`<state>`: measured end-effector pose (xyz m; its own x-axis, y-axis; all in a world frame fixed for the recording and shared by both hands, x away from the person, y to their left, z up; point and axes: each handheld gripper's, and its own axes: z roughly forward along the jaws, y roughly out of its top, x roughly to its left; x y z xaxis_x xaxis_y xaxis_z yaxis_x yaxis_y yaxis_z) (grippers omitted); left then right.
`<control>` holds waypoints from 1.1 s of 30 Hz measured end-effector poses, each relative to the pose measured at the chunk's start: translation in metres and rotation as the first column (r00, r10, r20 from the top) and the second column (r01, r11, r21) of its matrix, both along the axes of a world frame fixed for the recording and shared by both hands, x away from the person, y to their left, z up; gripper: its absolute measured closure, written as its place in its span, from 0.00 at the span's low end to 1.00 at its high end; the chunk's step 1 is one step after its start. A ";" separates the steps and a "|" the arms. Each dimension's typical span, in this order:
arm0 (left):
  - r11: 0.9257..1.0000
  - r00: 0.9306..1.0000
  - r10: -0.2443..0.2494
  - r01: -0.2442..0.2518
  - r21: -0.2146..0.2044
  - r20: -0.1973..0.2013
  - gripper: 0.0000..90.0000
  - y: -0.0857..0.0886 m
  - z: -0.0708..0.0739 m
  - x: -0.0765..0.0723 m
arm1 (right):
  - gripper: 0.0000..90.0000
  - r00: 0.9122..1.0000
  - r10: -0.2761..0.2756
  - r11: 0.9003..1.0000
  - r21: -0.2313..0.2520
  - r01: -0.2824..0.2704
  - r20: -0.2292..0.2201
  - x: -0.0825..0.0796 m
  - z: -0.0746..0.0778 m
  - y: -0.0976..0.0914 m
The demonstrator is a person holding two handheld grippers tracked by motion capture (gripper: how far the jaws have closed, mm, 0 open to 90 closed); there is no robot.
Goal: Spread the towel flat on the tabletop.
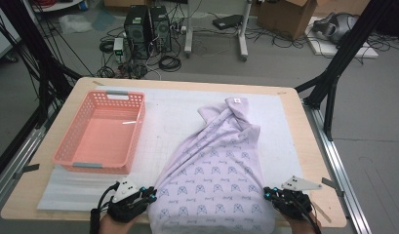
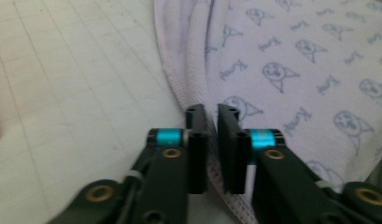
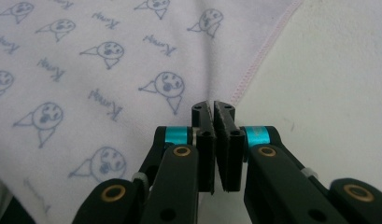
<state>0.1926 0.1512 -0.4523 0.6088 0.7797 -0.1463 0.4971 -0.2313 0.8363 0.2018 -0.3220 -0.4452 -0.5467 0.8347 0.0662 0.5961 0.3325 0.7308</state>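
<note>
A lavender cloth (image 1: 211,156) printed with small cartoon faces lies on the white mat (image 1: 168,117), spread wide near me and bunched at its far end, where a white label (image 1: 237,101) shows. My left gripper (image 1: 152,191) is at the cloth's near left edge. In the left gripper view its jaws (image 2: 213,112) stand a thin slit apart with the stitched hem of the cloth (image 2: 296,70) in that slit. My right gripper (image 1: 267,191) is at the near right edge, its jaws (image 3: 214,106) pressed together on the pink-stitched border of the cloth (image 3: 86,56).
A pink plastic basket (image 1: 65,141) with nothing in it stands on the mat at the left. The wooden table (image 1: 294,126) ends close beyond the mat on the right. Beyond the table, computer towers, cables and boxes sit on the floor.
</note>
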 end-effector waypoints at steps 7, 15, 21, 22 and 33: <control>0.999 1.000 0.011 -0.010 -0.050 0.021 0.67 -0.001 0.003 0.009 | 0.97 1.000 -0.016 0.999 -0.039 0.015 -0.020 -0.020 0.004 -0.017; 0.999 1.000 0.005 -0.005 -0.037 0.008 0.63 -0.015 0.006 0.037 | 0.88 1.000 -0.024 1.000 0.005 0.024 -0.006 -0.039 0.010 -0.031; 1.000 0.997 0.001 -0.001 0.006 -0.071 0.64 -0.034 0.001 0.064 | 0.78 0.995 -0.087 0.995 0.045 0.085 0.043 -0.022 0.014 -0.034; 1.000 0.998 0.001 0.000 0.025 -0.067 0.65 -0.038 0.000 0.064 | 0.78 0.995 -0.090 0.995 0.045 0.088 0.042 -0.020 0.013 -0.034; 0.998 0.997 0.037 -0.034 0.043 -0.066 0.96 -0.027 0.001 0.049 | 0.77 0.997 -0.068 0.997 0.028 0.067 0.028 -0.009 0.011 -0.026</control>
